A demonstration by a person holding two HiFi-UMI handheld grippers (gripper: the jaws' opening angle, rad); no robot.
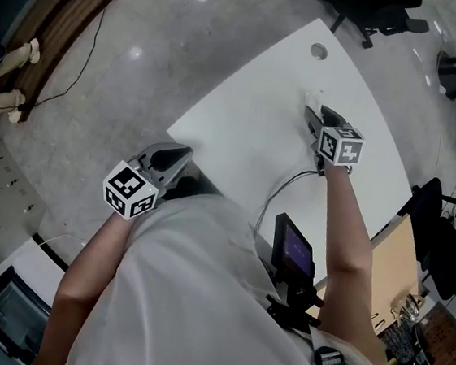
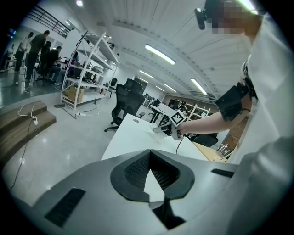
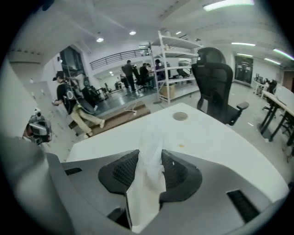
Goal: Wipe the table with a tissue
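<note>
At the left, your left gripper (image 1: 178,156) hangs just off the table's near corner, over the floor (image 1: 143,70) rather than over the top, with its marker cube toward you. Its jaws are clenched tip to tip with nothing between them; only a sliver of white table shows through the gap behind the tips. The table (image 1: 248,147) spreads white across the middle, with a round grommet (image 1: 319,50) near its far edge and a small orange speck (image 3: 181,146) on the surface short of it. To the right, your arm stretches out over the top and your right gripper (image 1: 311,113) points down at the far part of the table. Its jaws are grasping the tissue (image 3: 146,183), which is pinched between the pads, bunches up past the tips and trails back toward the camera. Whether the tissue's end touches the table cannot be told from these views. Past the table's far edge on the right stands a black chair (image 3: 216,87).
</note>
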